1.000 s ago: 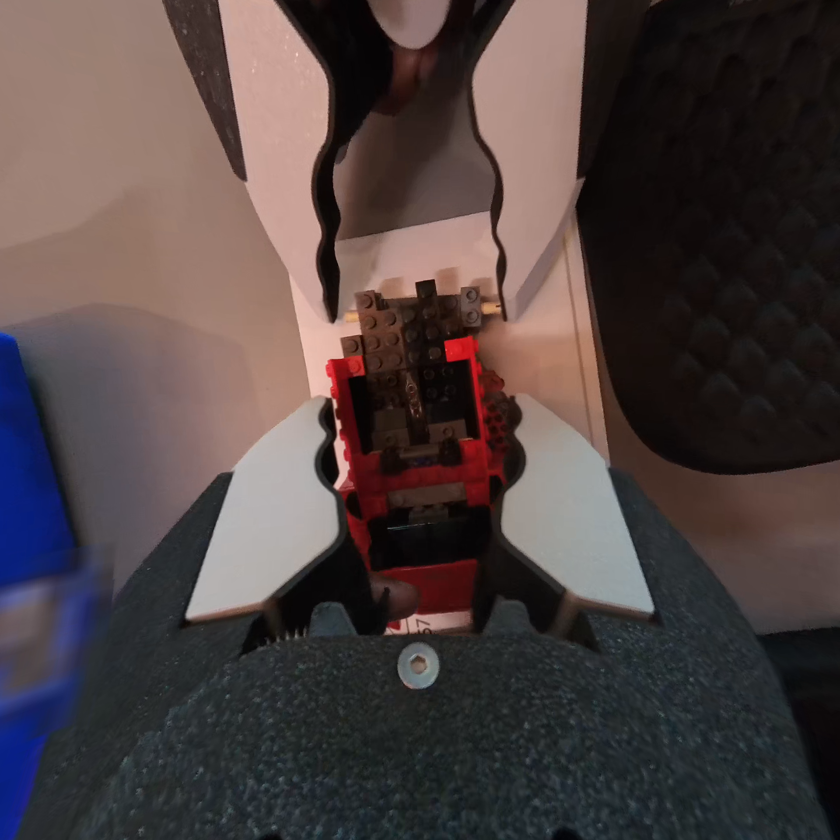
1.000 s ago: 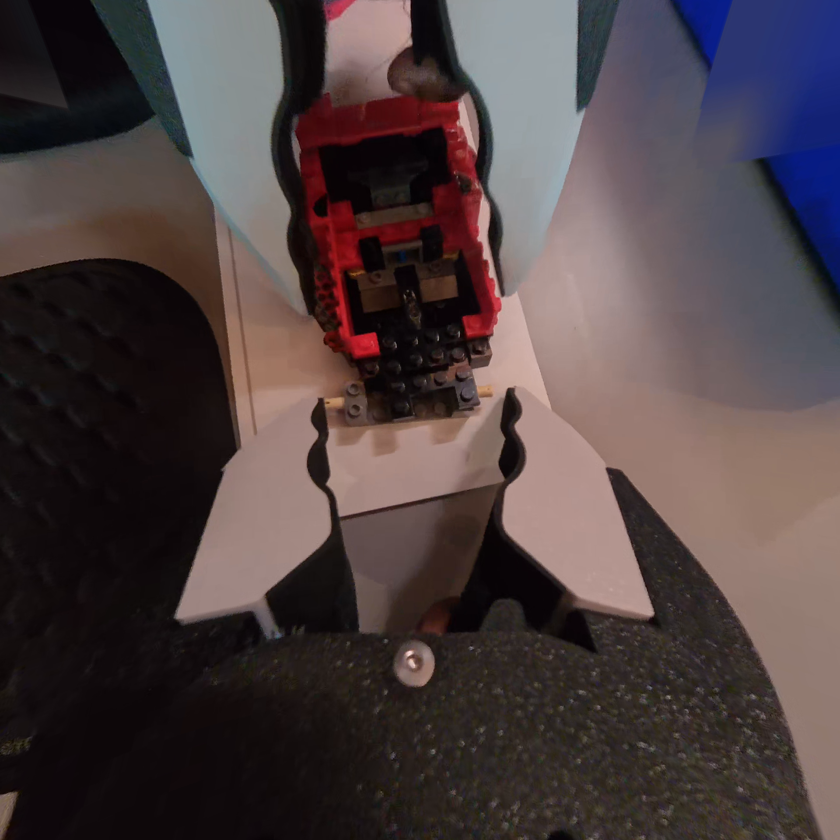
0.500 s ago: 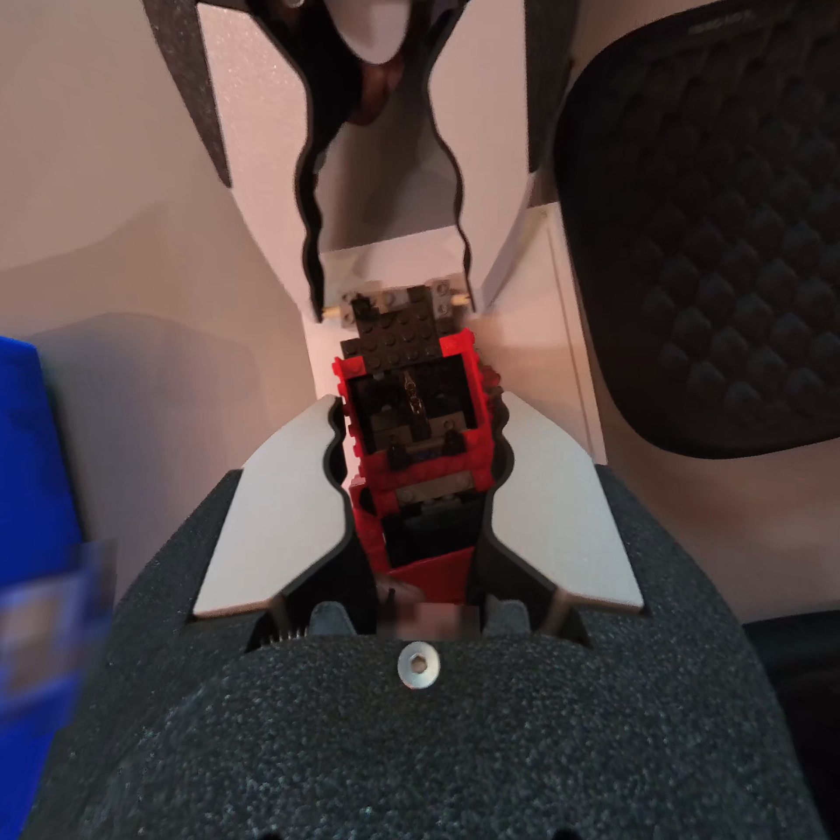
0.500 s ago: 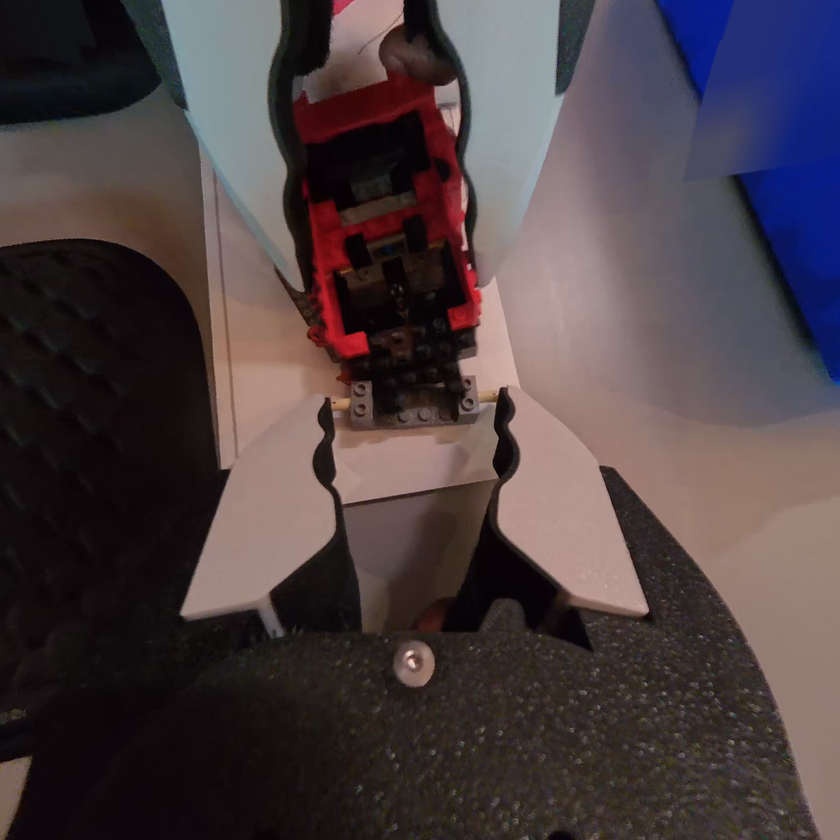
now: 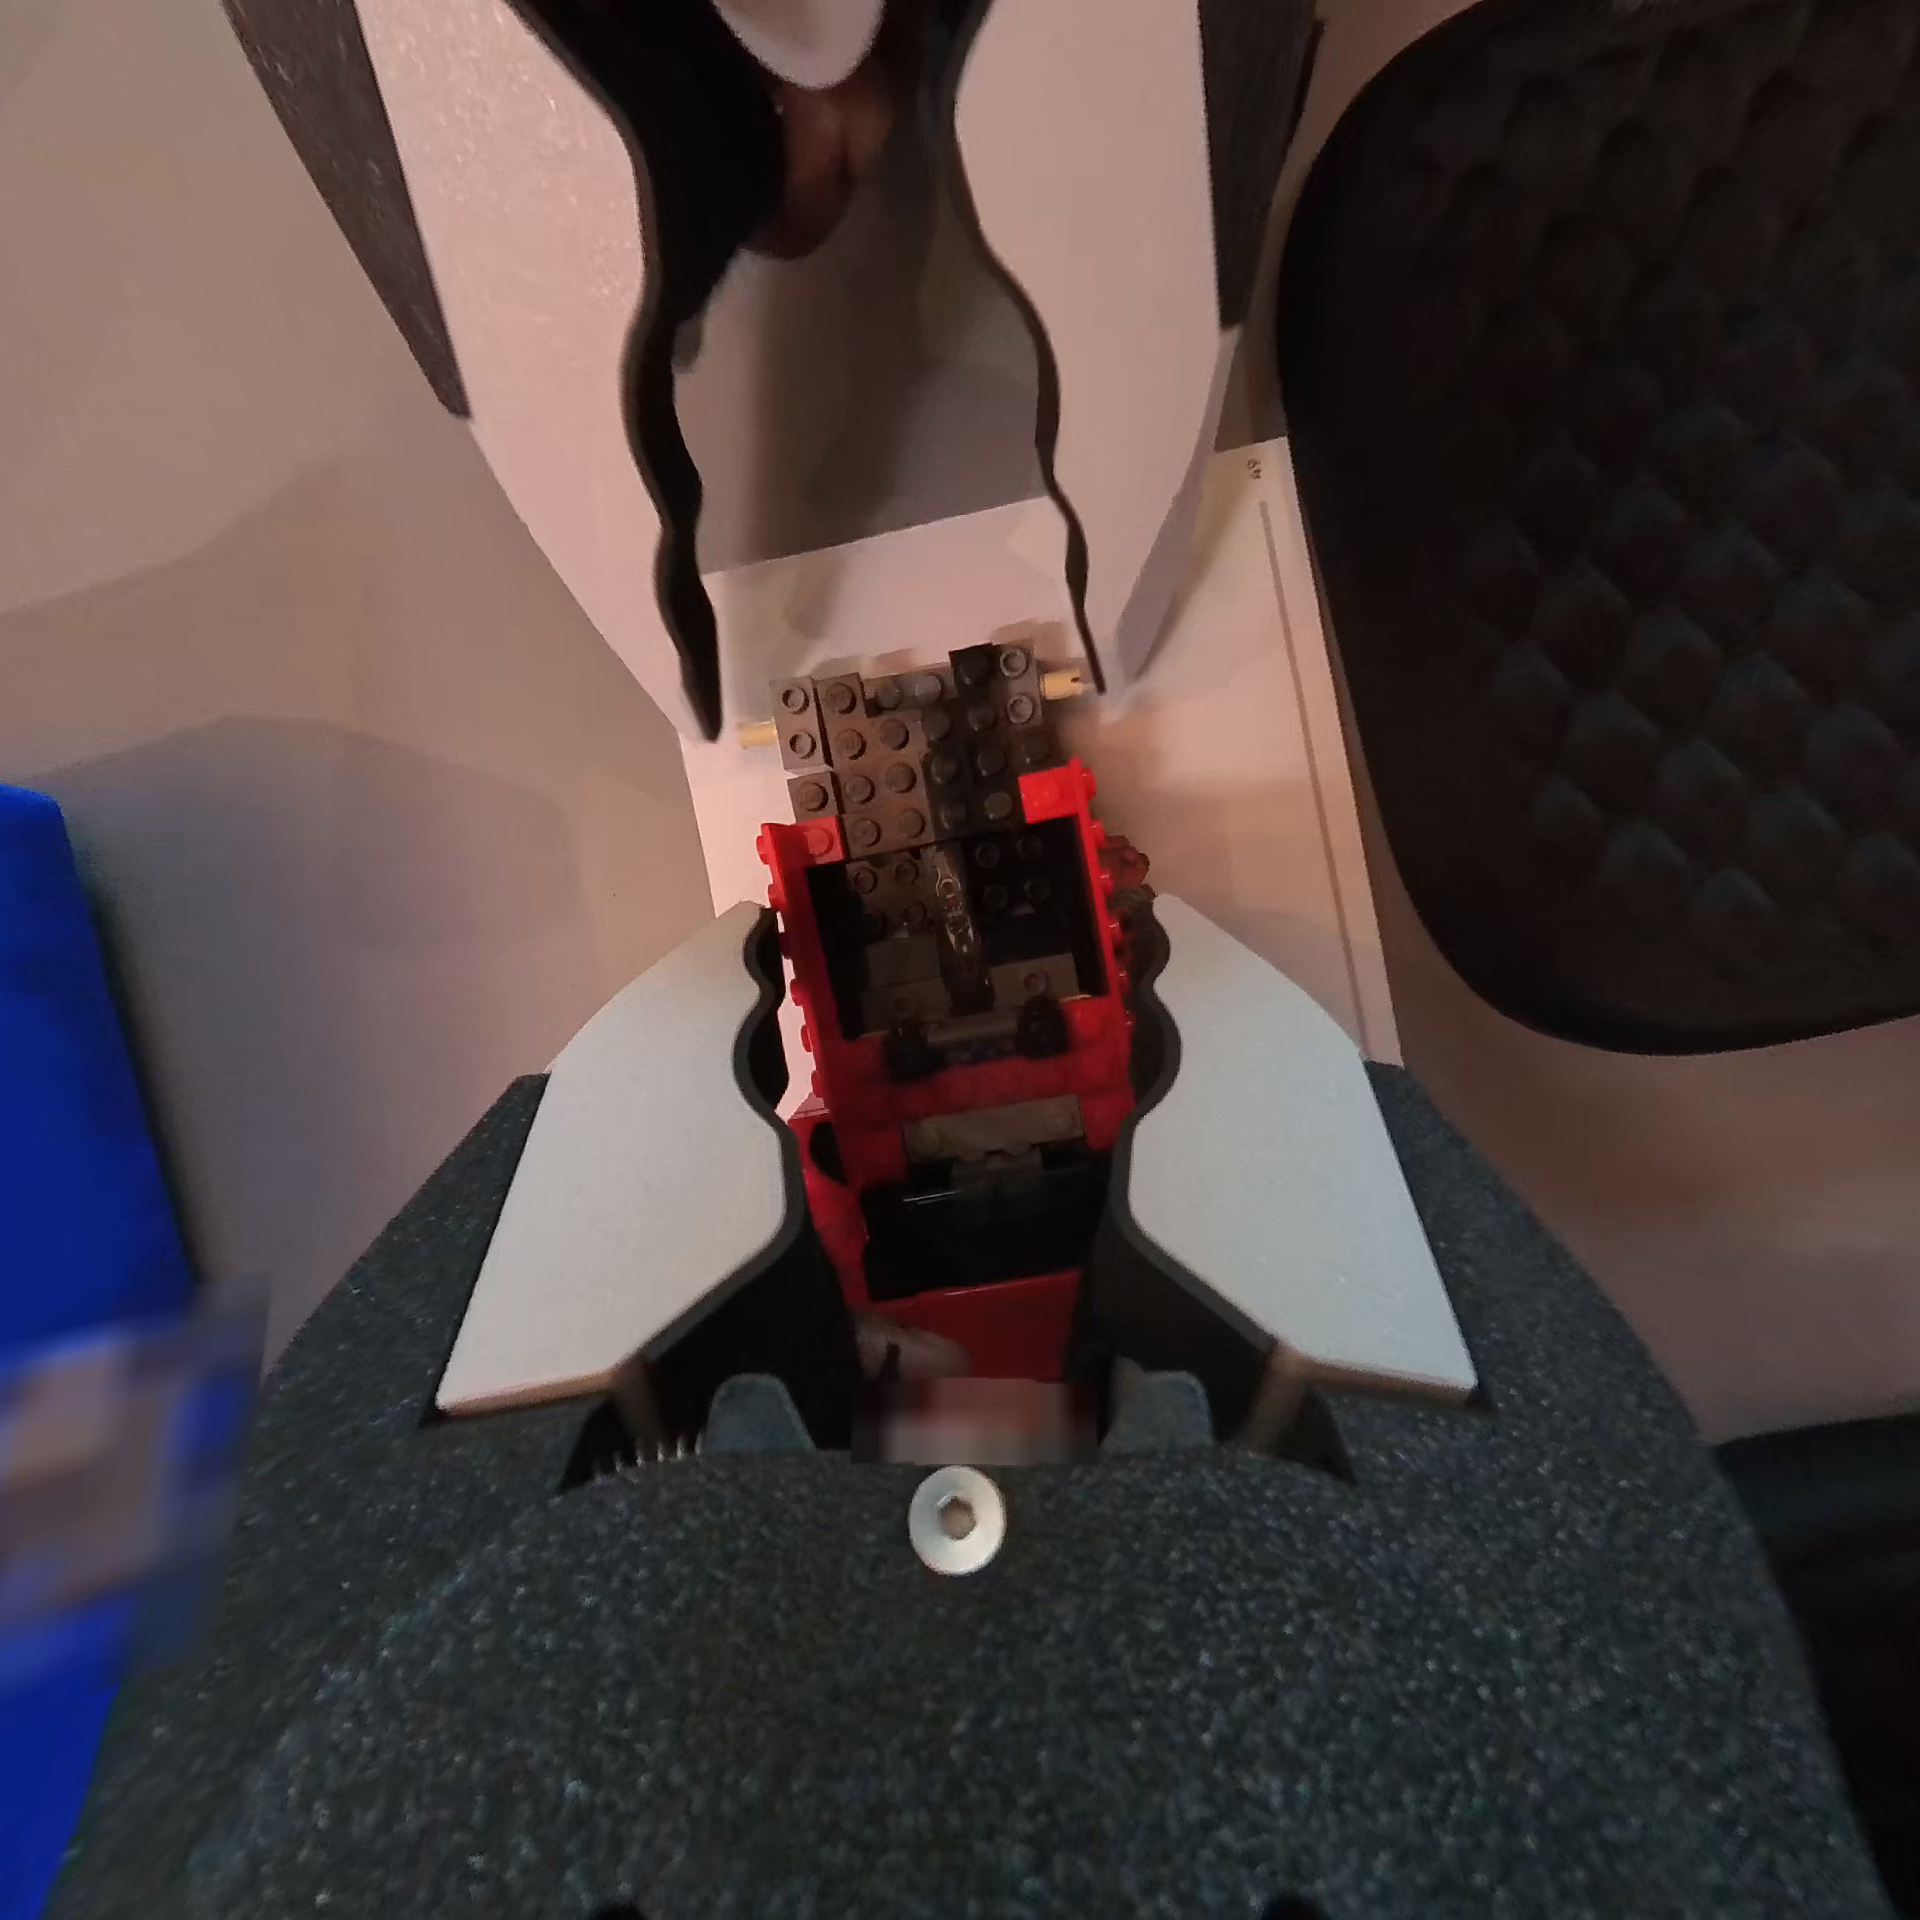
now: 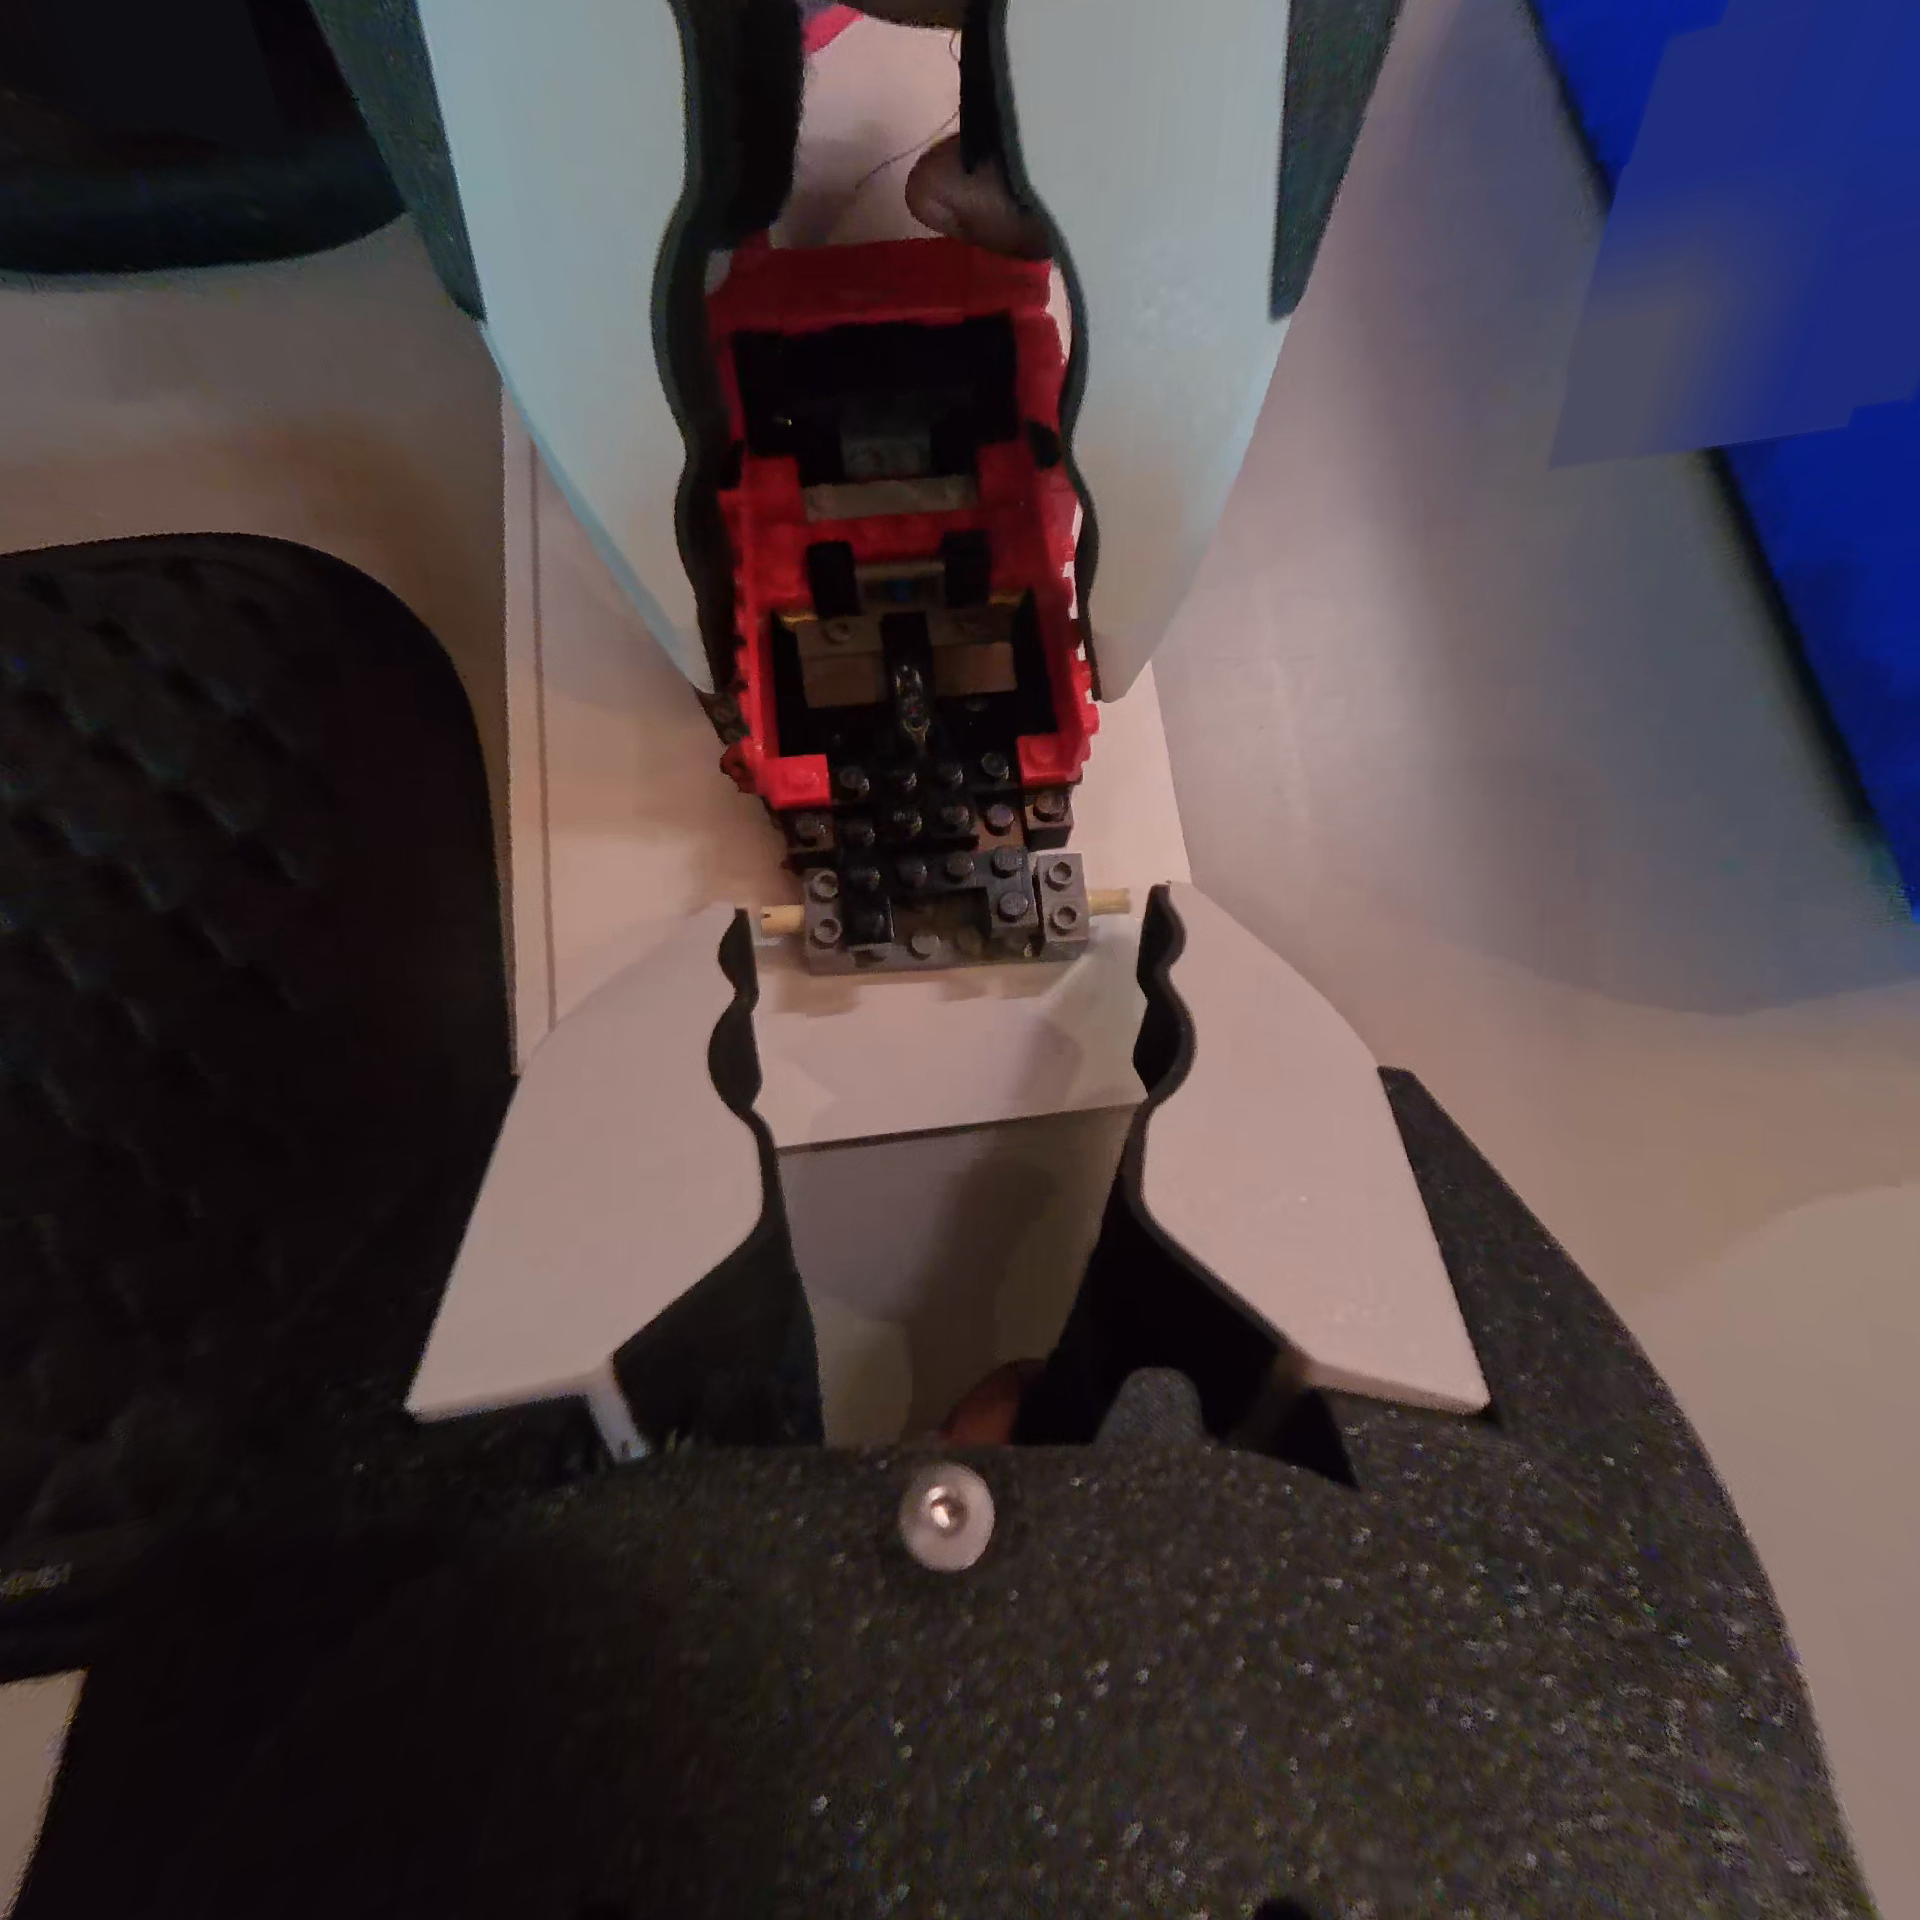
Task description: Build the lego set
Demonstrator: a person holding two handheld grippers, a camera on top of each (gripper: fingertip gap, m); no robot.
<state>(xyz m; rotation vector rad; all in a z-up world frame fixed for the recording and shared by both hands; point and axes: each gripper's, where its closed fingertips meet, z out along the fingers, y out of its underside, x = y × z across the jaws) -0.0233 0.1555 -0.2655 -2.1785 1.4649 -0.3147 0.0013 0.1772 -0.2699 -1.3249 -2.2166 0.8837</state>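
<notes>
A red Lego car (image 5: 956, 1081) with a dark grey studded front end (image 5: 914, 727) and a tan axle lies between the fingers of my left gripper (image 5: 956, 935), which is shut on its red body. The same car shows in the right wrist view (image 6: 894, 520), held by the left gripper (image 6: 909, 686) at the top. My right gripper (image 6: 948, 920) is open, with one fingertip just outside each end of the tan axle (image 6: 779, 916), small gaps showing. In the left wrist view the right gripper (image 5: 899, 696) faces mine across the car's front.
A white paper sheet (image 5: 1247, 644) lies under the car on a pale table. A black quilted mat (image 5: 1610, 520) is right of the left gripper, also seen in the right wrist view (image 6: 208, 935). A blue object (image 5: 62, 1143) stands on the other side (image 6: 1818, 416). Some 4 cm of space lies between my two pairs of fingers.
Half a second ago the car sat tilted between the grippers; now it is straight again. The right gripper's tips stay level with the axle ends and stay open.
</notes>
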